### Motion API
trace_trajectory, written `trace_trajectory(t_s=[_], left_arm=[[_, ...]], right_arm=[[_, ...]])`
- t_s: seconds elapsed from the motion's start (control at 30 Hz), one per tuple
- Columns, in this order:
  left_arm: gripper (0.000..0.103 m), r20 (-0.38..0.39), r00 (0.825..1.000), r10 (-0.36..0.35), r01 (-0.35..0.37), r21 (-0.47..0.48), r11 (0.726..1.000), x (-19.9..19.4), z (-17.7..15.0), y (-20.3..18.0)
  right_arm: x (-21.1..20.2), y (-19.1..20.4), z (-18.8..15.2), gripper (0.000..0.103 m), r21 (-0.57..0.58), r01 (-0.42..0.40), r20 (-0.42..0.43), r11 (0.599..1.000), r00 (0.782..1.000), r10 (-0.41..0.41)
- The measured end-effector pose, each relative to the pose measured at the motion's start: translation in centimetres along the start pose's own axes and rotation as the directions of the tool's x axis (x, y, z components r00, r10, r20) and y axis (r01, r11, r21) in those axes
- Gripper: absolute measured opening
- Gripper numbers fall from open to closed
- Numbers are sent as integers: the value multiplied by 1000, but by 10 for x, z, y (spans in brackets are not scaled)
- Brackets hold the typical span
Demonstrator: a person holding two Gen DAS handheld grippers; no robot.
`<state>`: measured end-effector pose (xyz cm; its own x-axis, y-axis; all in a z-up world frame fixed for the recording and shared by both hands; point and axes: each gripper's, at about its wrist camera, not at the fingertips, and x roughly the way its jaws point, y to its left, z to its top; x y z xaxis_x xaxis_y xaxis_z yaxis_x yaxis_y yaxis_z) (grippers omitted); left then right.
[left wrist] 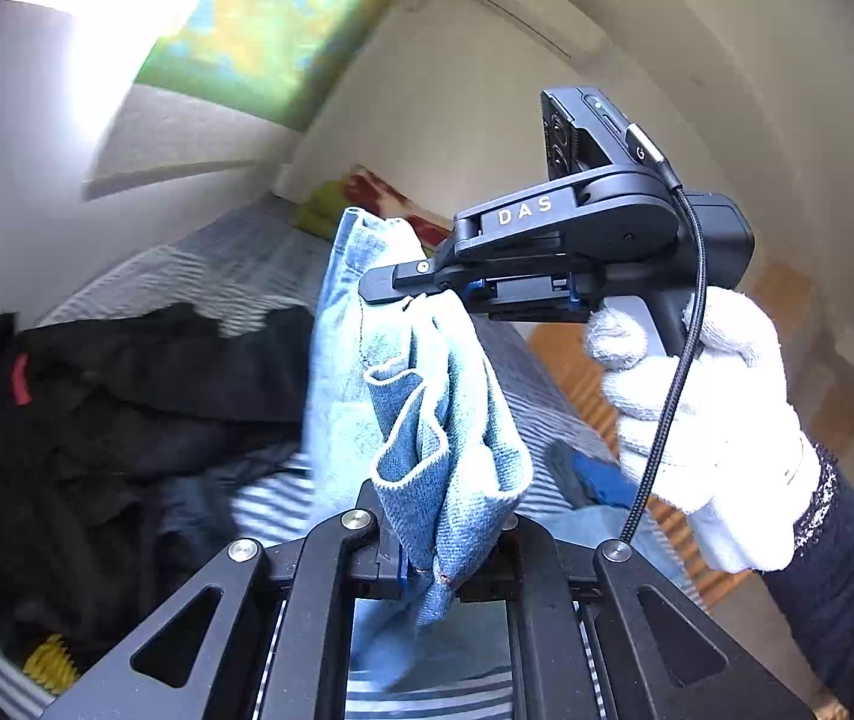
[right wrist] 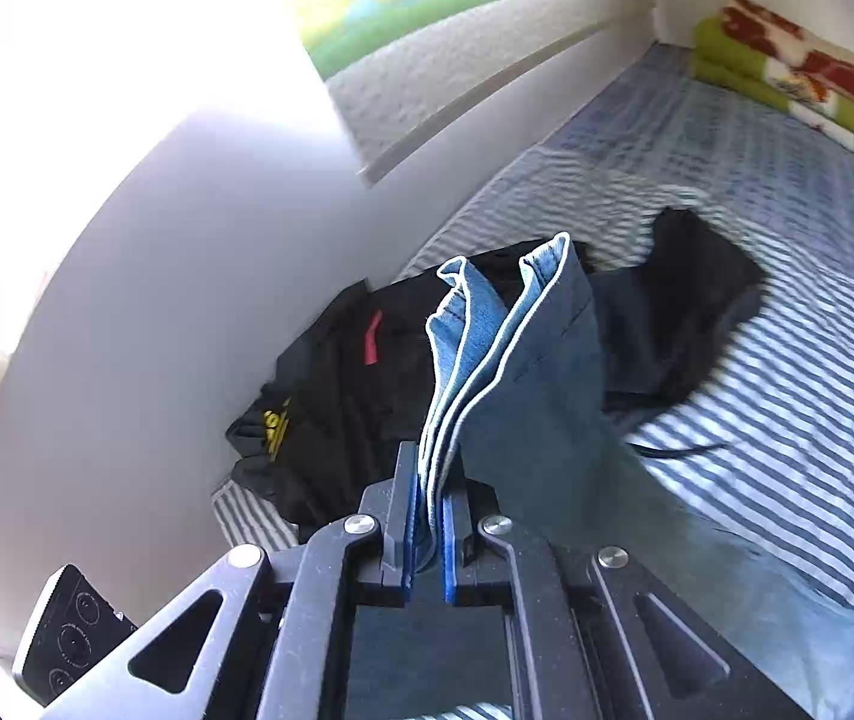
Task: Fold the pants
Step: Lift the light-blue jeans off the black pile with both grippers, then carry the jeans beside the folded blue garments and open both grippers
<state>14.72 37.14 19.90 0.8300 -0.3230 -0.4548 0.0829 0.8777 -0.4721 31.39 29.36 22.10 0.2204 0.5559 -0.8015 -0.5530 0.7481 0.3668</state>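
Observation:
Light blue denim pants (left wrist: 427, 420) hang bunched in the air between both grippers, above the bed. In the left wrist view my left gripper (left wrist: 439, 552) is shut on a folded wad of the denim at the bottom of the frame. Further ahead, a white-gloved hand (left wrist: 697, 420) holds my right gripper (left wrist: 382, 291), whose tips pinch the upper edge of the same pants. In the right wrist view my right gripper (right wrist: 427, 516) has its blue pads (right wrist: 408, 540) pressed on several stacked denim layers, and the pants (right wrist: 523, 372) stick up past them with pale hems showing.
A pile of black clothes (right wrist: 355, 396) lies on the striped bed cover (right wrist: 787, 360) against the white wall (right wrist: 157, 300). A green and red blanket (right wrist: 787, 72) sits at the far end of the bed. Wooden floor (left wrist: 571, 360) runs beside the bed. A black device (right wrist: 67, 630) shows at lower left.

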Motion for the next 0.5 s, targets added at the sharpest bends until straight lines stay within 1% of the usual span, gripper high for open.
trace_trajectory(t_s=[0.03, 0.13, 0.27, 0.37, 0.47, 0.5], left_arm=[[8, -15, 1000, -14, 14, 13, 1000, 12, -2, -15], [8, -69, 996, -55, 59, 50, 997, 51, -13, -56], [8, -171, 977, -126, 146, 108, 983, 116, -45, -126], [8, -254, 950, -180, 219, 135, 966, 166, -77, -178], [8, -336, 913, -231, 288, 132, 948, 215, -111, -226], [8, -365, 896, -251, 315, 125, 941, 232, -124, -241]], right_arm=[[-8, -11, -4, 5, 12, 5, 6, 1000, 1000, -5], [-44, -65, -25, 6, 70, 46, 21, 996, 999, -48], [-90, -148, -69, 6, 157, 130, 21, 979, 991, -135], [-119, -209, -108, 6, 226, 192, 8, 955, 980, -199], [-145, -271, -148, 6, 300, 243, -9, 923, 968, -251], [-153, -290, -162, 5, 323, 253, -14, 912, 965, -263]])
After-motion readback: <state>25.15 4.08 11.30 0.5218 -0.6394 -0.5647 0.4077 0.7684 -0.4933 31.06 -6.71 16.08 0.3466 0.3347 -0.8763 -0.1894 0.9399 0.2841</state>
